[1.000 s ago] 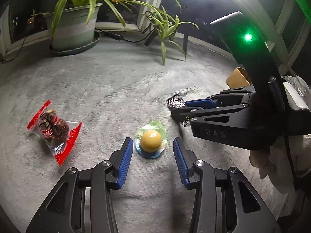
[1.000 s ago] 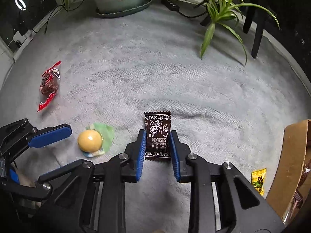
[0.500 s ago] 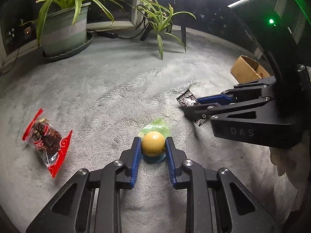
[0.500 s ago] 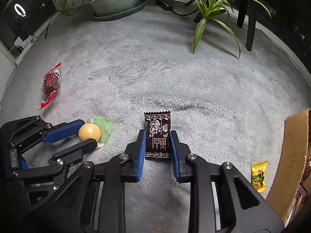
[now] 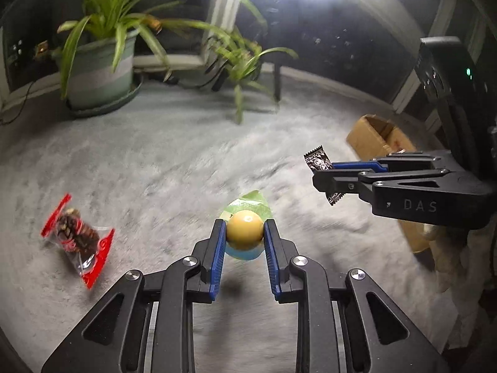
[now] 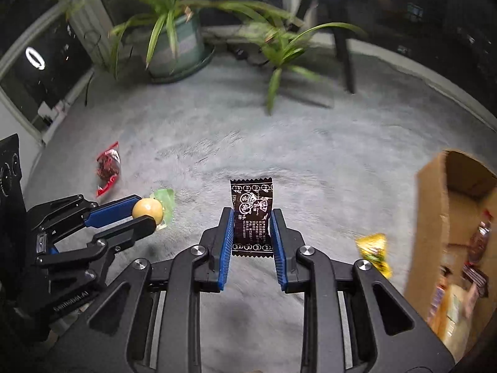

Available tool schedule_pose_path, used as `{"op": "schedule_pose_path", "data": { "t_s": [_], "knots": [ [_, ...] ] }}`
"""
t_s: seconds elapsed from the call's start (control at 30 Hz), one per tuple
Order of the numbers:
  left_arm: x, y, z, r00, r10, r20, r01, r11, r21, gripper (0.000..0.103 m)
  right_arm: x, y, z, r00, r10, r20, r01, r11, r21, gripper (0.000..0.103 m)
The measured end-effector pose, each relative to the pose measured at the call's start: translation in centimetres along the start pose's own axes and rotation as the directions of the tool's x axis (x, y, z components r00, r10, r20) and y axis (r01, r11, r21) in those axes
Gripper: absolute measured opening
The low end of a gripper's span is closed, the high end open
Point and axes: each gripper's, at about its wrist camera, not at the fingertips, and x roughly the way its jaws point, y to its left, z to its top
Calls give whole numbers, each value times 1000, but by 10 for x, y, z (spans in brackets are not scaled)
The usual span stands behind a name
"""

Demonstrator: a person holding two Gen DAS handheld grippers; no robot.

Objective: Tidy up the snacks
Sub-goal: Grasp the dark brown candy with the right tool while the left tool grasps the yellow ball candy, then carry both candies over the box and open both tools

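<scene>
My left gripper (image 5: pixel 243 233) is shut on a yellow ball snack in a green and blue wrapper (image 5: pixel 243 229), lifted a little off the grey carpet. In the right wrist view the same snack (image 6: pixel 148 209) shows at the lower left between the left gripper's fingers. My right gripper (image 6: pixel 251 227) is shut on a black candy packet with white print (image 6: pixel 252 211), held above the carpet. The left wrist view has that packet (image 5: pixel 320 164) at the right, with the cardboard box (image 5: pixel 377 138) behind it. A red-ended snack bag (image 5: pixel 77 241) lies on the carpet at the left.
The open cardboard box (image 6: pixel 435 217) with several snacks inside stands at the right. A yellow packet (image 6: pixel 374 253) lies beside it. A large potted plant (image 5: pixel 96 68) and a smaller plant (image 5: pixel 245 68) stand at the back, near a dark chair leg (image 6: pixel 343 49).
My left gripper closed around the yellow ball snack and raised it slightly. My right gripper rose with the black packet and swung toward the box, which now looms larger at the right.
</scene>
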Motion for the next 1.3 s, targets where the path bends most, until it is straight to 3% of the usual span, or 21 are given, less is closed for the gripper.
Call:
{"op": "schedule_pose_path", "data": {
  "t_s": [0.33, 0.67, 1.0, 1.3],
  "knots": [
    [-10, -68, 27, 985, -169, 42, 166, 984, 66, 23, -74, -71, -28, 989, -100, 106, 82, 984, 160, 24],
    [16, -143, 28, 949, -315, -24, 315, 941, 124, 23, -114, -142, -70, 967, -228, 109, 185, 932, 312, 24],
    [21, -190, 18, 941, -334, -55, 339, 923, 181, 23, -124, -166, -97, 956, -283, 81, 236, 901, 363, 24],
    [33, -227, 36, 938, -344, -46, 346, 913, 215, 23, -128, -182, -104, 947, -316, 61, 270, 884, 381, 24]
  ]
}}
